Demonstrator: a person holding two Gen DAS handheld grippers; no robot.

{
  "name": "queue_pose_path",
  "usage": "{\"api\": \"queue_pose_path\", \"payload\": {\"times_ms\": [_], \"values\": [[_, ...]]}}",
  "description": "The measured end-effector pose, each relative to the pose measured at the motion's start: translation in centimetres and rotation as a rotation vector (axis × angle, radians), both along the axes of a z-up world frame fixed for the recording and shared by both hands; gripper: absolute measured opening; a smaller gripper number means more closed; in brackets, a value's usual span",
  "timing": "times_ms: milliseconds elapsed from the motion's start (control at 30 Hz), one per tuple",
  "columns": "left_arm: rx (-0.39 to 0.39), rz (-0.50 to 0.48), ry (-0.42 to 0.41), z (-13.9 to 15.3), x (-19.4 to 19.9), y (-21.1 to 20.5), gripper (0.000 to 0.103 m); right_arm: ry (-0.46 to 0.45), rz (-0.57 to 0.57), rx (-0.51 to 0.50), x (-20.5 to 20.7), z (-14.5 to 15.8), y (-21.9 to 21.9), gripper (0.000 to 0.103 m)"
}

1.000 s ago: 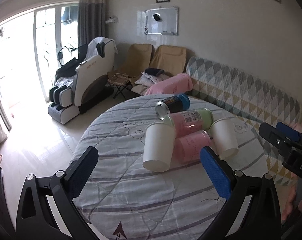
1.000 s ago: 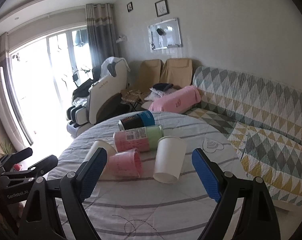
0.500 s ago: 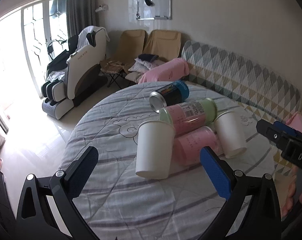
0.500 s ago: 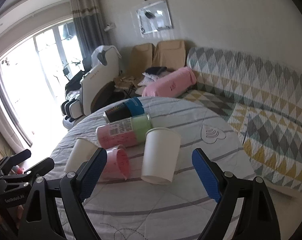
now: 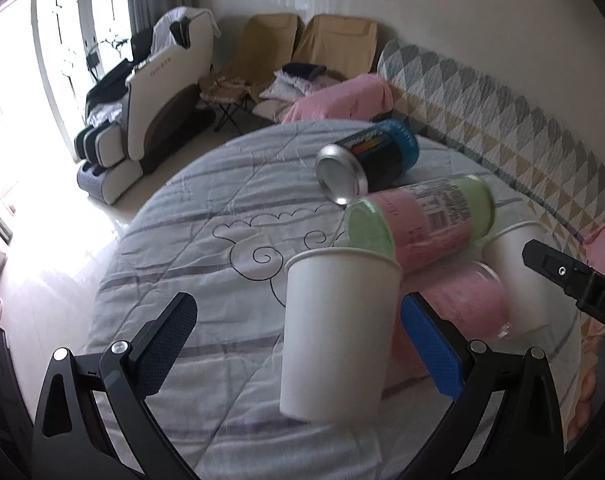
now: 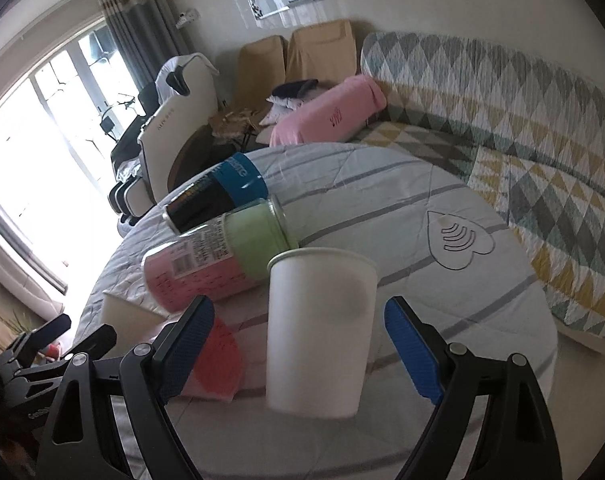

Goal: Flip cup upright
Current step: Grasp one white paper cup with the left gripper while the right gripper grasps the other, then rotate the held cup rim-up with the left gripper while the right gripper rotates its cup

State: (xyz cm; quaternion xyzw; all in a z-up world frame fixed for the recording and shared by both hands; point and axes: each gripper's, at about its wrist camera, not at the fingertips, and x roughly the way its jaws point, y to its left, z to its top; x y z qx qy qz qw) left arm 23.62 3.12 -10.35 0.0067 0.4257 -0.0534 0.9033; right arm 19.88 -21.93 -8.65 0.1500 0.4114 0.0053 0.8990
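Observation:
Two white paper cups stand mouth-down on the round quilted table (image 5: 206, 248). The left one (image 5: 336, 332) sits between the fingers of my open left gripper (image 5: 302, 348), not touched. The right one (image 6: 318, 332) sits between the fingers of my open right gripper (image 6: 302, 352), not touched; it also shows in the left wrist view (image 5: 518, 264), partly hidden. A pink plastic cup (image 5: 462, 304) lies on its side between them and also shows in the right wrist view (image 6: 218, 364).
A pink-and-green can (image 5: 418, 224) and a black-and-blue can (image 5: 370, 160) lie on their sides behind the cups. A patterned sofa (image 6: 522, 128) curves along the table's right. A massage chair (image 5: 142, 104) stands far left.
Both grippers have moved forward and down toward the table. Each white cup now sits large between its gripper's open fingers. The cups and cans have not moved.

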Motion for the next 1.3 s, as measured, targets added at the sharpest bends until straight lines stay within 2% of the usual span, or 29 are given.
{"api": "queue_pose_path", "payload": {"times_ms": [133, 333, 433, 567, 633, 700, 733, 767, 800, 1067, 1300], "values": [[-0.032, -0.017, 0.037, -0.8, 1.1, -0.1, 0.103, 0.037, -0.007, 0.019, 1.2, -0.9, -0.3, 0.088], [-0.027, -0.047, 0.060, -1.2, 2.2, -0.8, 0.103, 0.081, 0.012, 0.066, 2.6, -2.3, -0.5, 0.088], [-0.013, -0.055, 0.068, -1.5, 2.8, -1.1, 0.103, 0.088, 0.021, 0.085, 3.0, -2.8, -0.5, 0.088], [-0.038, -0.059, 0.082, -1.9, 3.3, -1.0, 0.103, 0.085, 0.029, 0.104, 3.2, -3.0, -0.6, 0.088], [-0.043, -0.060, 0.078, -2.0, 3.3, -0.8, 0.103, 0.084, 0.039, 0.112, 3.2, -3.2, -0.7, 0.083], [-0.054, -0.063, 0.075, -2.0, 3.3, -0.6, 0.095, 0.089, 0.049, 0.112, 3.3, -3.3, -0.6, 0.074], [-0.070, -0.066, 0.076, -2.0, 3.2, -0.4, 0.090, 0.094, 0.053, 0.115, 3.4, -3.4, -0.6, 0.074], [-0.078, -0.064, 0.078, -2.1, 3.1, -0.1, 0.078, 0.088, 0.056, 0.120, 3.4, -3.4, -0.5, 0.074], [-0.084, -0.061, 0.077, -2.0, 3.1, 0.1, 0.076, 0.080, 0.062, 0.120, 3.3, -3.4, -0.5, 0.074], [-0.116, -0.056, 0.010, -0.8, 1.8, 1.1, 0.076, 0.008, 0.095, 0.087, 2.2, -1.5, 0.2, 0.074], [-0.111, -0.050, -0.109, 0.9, 0.3, 1.9, 0.076, -0.106, 0.133, 0.072, 1.5, 0.4, 0.7, 0.074]]}}
